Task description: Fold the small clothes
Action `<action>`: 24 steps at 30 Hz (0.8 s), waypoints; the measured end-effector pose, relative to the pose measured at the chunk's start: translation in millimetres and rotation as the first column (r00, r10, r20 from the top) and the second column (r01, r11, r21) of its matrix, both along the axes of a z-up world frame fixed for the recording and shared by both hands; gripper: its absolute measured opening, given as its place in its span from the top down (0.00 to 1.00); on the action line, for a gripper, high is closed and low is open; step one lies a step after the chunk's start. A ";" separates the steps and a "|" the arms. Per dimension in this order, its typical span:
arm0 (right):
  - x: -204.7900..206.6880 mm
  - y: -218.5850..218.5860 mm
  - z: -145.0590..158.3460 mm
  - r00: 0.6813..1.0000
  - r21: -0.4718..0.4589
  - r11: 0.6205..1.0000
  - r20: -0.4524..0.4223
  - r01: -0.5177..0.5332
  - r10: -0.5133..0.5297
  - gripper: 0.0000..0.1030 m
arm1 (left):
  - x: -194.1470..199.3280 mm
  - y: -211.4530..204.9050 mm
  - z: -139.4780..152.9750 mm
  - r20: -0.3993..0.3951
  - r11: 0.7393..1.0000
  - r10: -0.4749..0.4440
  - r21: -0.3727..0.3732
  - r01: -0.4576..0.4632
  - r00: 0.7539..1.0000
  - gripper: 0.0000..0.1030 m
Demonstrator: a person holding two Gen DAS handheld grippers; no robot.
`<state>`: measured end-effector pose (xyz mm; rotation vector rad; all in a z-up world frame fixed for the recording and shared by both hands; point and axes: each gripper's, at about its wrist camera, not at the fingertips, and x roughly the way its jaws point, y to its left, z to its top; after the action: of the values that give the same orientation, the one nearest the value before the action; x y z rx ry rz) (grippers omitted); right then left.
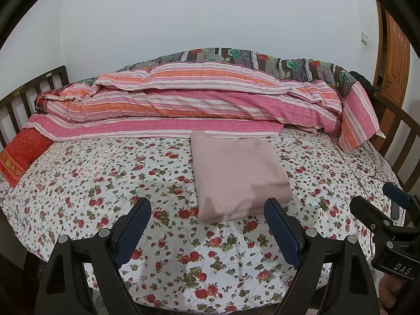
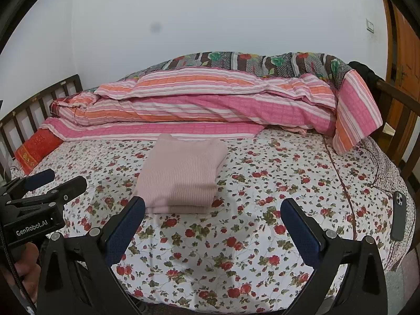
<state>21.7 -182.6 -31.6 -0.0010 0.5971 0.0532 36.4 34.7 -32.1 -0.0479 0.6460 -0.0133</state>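
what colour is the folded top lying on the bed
The folded ribbed knit top is pale pink, plain with fine ribbing; the left wrist view shows it best.

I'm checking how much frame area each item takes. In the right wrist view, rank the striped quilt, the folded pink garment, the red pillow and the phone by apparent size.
1. striped quilt
2. folded pink garment
3. red pillow and phone: too alike to rank; the quilt partly covers the pillow.
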 end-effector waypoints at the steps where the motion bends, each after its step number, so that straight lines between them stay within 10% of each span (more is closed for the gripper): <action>1: -0.2 -0.1 -0.1 1.000 0.001 1.000 0.000 0.000 0.000 0.02 | -0.1 -0.2 0.0 0.000 1.000 0.000 0.000 0.000 1.000 0.15; 24: -1.3 -0.7 0.8 1.000 0.001 1.000 -0.001 -0.002 0.002 0.02 | -3.0 -0.8 2.8 0.005 1.000 0.001 0.001 -0.001 1.000 0.15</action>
<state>20.4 -183.3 -30.9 -0.0008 0.5982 0.0553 33.4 33.9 -29.3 -0.0470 0.6404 -0.0119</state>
